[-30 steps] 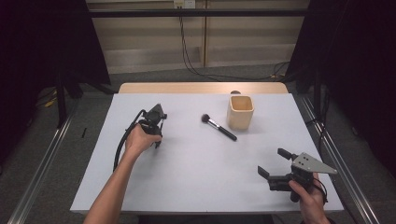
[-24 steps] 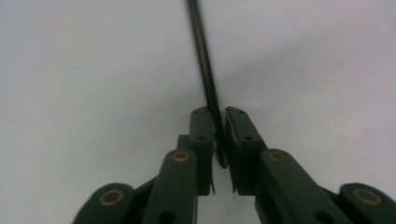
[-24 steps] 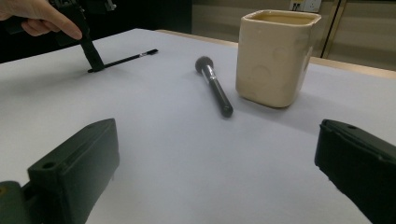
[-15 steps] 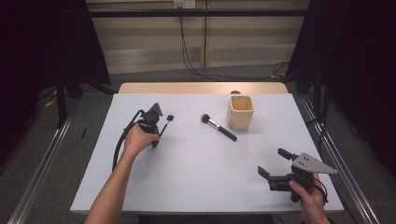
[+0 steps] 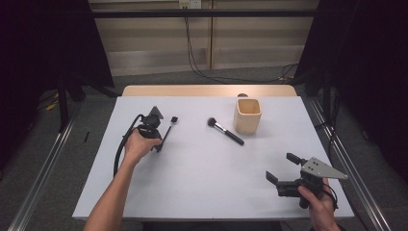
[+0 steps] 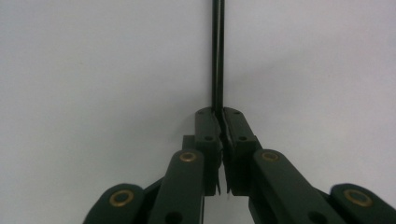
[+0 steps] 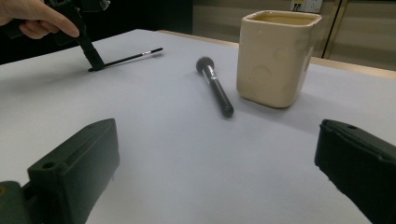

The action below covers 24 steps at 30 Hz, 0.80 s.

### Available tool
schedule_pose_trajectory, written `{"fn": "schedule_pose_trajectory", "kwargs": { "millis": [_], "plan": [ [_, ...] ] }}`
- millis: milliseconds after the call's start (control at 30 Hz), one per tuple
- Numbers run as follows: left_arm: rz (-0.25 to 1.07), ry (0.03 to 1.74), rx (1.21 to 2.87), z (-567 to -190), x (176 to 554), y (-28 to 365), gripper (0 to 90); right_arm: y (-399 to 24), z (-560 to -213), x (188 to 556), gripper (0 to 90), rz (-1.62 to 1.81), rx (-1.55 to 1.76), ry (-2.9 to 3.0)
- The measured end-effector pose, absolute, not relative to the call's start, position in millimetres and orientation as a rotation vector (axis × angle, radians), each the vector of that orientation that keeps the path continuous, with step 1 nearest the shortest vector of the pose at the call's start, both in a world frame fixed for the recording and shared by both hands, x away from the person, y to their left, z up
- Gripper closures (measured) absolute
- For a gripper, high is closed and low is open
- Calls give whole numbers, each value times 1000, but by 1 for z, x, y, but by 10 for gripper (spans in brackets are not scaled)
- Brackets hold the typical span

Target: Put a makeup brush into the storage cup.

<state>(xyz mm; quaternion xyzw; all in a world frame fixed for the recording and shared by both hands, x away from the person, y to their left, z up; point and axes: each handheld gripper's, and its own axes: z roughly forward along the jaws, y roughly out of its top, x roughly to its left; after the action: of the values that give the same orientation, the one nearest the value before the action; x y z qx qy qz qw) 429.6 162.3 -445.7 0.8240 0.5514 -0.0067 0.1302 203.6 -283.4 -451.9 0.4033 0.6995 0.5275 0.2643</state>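
Item one: left claw (image 5: pixel 157 144), held in the person's left hand (image 5: pixel 137 146) at the left middle of the white surface (image 5: pixel 202 192), tipped down so its tips meet the sheet; its jaws have just been closing and now stand pressed together on the near end of a thin black brush (image 5: pixel 168 130). In the left gripper view the two pads clamp that slim handle (image 6: pixel 217 56), which runs straight away from the claw (image 6: pixel 220 135) across the sheet. Item two: the thin black brush itself, lying low along the surface, its small dark head pointing toward the far edge, well apart from the other goods; in the right gripper view it shows as a fine rod (image 7: pixel 133 57) with a pale band near its tip. Item three: powder brush (image 5: pixel 225 131), black handle, round dark head, lying flat and diagonal near the surface's middle, untouched, just beside the cup. Item four: cream cup (image 5: pixel 248 115), squarish, upright, mouth open, standing right of the powder brush toward the far side. Item five: right claw (image 5: pixel 284 168), in the person's right hand (image 5: pixel 317 204) at the near right corner, jaws spread wide with nothing between them, held above the surface and aimed toward the cup and powder brush.
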Motion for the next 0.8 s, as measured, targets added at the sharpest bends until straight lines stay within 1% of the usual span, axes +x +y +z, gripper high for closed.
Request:
{"fn": "schedule_pose_trajectory", "kwargs": {
  "millis": [333,567,800],
  "plan": [
    [43,1576,2313,-443,426,173,859,-283,-452,204,0,1427,1092,1890],
    [72,1526,2269,-436,420,178,859,-283,-452,204,0,1426,1092,1891],
    [133,1479,2217,-435,415,183,859,-283,-452,204,0,1427,1094,1889]
  ]
}}
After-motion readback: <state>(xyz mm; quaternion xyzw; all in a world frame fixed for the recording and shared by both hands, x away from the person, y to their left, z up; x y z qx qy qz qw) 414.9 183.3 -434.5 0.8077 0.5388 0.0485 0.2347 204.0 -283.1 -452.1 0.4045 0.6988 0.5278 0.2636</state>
